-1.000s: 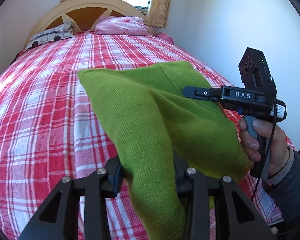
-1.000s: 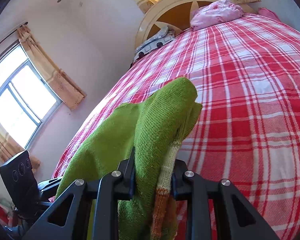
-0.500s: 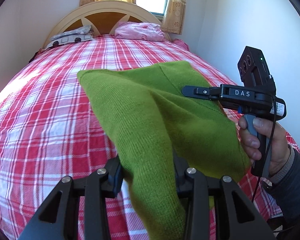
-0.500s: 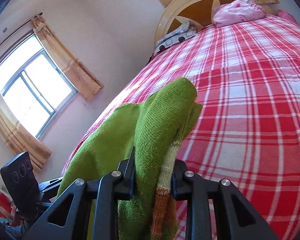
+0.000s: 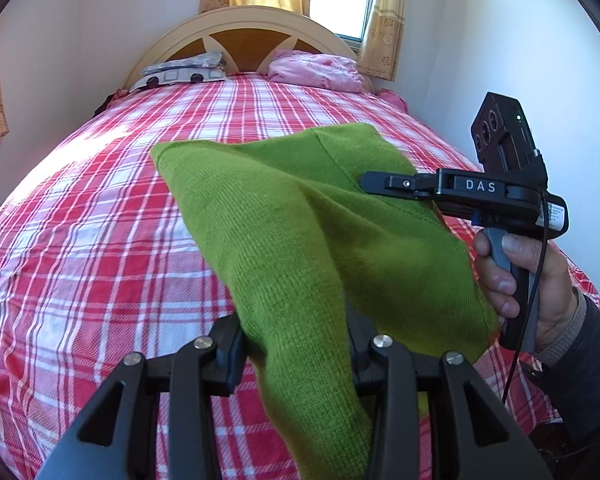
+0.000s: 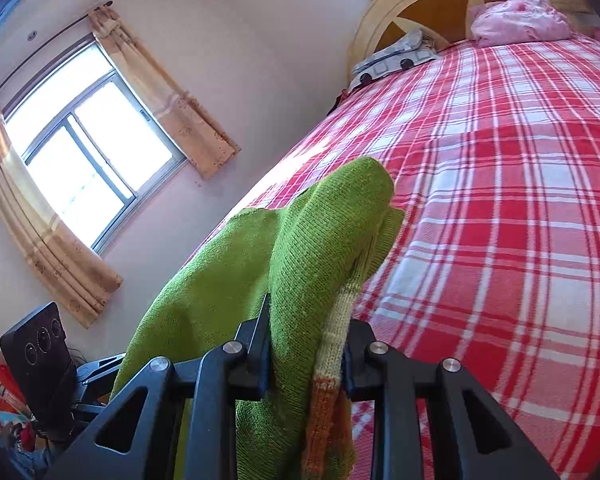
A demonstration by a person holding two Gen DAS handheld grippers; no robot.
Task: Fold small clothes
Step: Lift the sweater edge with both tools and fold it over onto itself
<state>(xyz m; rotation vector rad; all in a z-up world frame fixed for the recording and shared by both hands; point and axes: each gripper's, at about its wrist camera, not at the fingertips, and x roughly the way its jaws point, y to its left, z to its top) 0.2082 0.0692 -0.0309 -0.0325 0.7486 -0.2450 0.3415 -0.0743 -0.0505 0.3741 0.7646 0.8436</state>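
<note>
Both wrist views look bedward, sharing the green knit (image 5: 300,240) close up.

Matt green knit garment (image 5: 300,216), woven plaid cotton bedspread (image 5: 100,240)

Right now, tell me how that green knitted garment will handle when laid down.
The green knitted garment is probably floppy: it sags between the left gripper and right gripper. Likely light and grippy, since pinched folds hold it.
</note>
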